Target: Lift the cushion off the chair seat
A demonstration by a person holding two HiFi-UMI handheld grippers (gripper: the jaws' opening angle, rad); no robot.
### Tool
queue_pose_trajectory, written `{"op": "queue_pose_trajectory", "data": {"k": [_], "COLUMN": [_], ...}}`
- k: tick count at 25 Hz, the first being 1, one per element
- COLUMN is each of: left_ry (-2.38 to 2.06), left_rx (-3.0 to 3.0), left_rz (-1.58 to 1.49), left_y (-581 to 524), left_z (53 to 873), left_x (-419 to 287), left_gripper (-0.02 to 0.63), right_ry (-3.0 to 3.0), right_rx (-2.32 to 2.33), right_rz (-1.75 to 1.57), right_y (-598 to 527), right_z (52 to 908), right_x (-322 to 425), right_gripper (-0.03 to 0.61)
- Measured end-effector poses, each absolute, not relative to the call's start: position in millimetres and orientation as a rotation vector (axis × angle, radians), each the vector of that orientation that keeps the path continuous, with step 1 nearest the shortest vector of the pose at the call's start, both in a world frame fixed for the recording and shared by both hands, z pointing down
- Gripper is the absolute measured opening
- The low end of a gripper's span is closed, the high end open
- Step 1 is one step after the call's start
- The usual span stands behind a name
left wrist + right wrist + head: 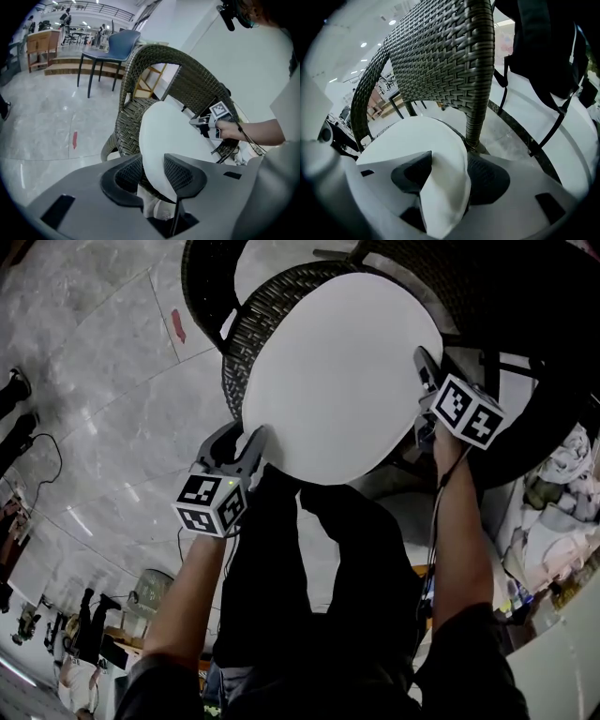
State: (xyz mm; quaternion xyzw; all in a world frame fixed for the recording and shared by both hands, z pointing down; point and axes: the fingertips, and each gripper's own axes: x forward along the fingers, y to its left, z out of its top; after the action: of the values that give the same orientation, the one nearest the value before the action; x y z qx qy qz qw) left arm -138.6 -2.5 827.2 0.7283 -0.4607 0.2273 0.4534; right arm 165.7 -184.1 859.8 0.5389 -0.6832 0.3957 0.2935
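Observation:
A round white cushion [337,381] lies tilted on the seat of a dark wicker chair [272,296]. My left gripper [246,439] holds its near left rim; in the left gripper view the cushion [173,136] sits between both mesh pads of that gripper [153,171] and touches them. My right gripper [424,367] is at the cushion's right rim. In the right gripper view the cushion's edge [417,136] lies inside the wide jaws of that gripper [450,173], bulging between the pads. The chair back [440,56] rises just behind.
A blue chair [119,40] stands on the grey marble floor behind the wicker chair, and a red mark [178,324] is on the floor to the left. A black backpack [543,42] hangs at the right. Cluttered items [562,474] lie at the far right.

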Motion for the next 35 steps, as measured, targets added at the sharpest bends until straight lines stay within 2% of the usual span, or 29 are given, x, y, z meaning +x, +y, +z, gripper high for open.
{"op": "queue_pose_trajectory", "data": {"k": [4,7,9,11,23,35], "left_ry": [-1.154,-1.16,-1.163,-1.169,-1.191,-1.299], "left_rx": [1.785,1.785,1.79,1.788,1.805,1.946], "left_rz": [0.567,0.569,0.568,0.557,0.536,0.47], "left_y": [-2.3,-2.9,-3.9,-4.1,-12.4,-79.2], "left_z": [827.7,826.6,825.1,824.0,797.0,638.4], "left_x": [-138.7,-137.9,-137.0,-136.4,-145.4,-166.8], "left_gripper": [0.138,0.094,0.055,0.04,0.025,0.023], "right_ry": [-1.824,-1.825,-1.831,-1.843,-1.893,-2.072], "right_rx": [1.435,1.444,1.458,1.46,1.512,1.643], "right_rz": [1.043,1.006,0.971,0.956,0.967,0.871], "right_y": [-182.4,-180.3,-178.9,-178.5,-175.3,-220.0], "right_z": [858.0,854.4,850.6,848.1,811.1,623.0], "right_x": [163.3,163.1,164.4,164.1,160.3,148.6], "right_gripper": [0.214,0.154,0.075,0.055,0.04,0.04]}}
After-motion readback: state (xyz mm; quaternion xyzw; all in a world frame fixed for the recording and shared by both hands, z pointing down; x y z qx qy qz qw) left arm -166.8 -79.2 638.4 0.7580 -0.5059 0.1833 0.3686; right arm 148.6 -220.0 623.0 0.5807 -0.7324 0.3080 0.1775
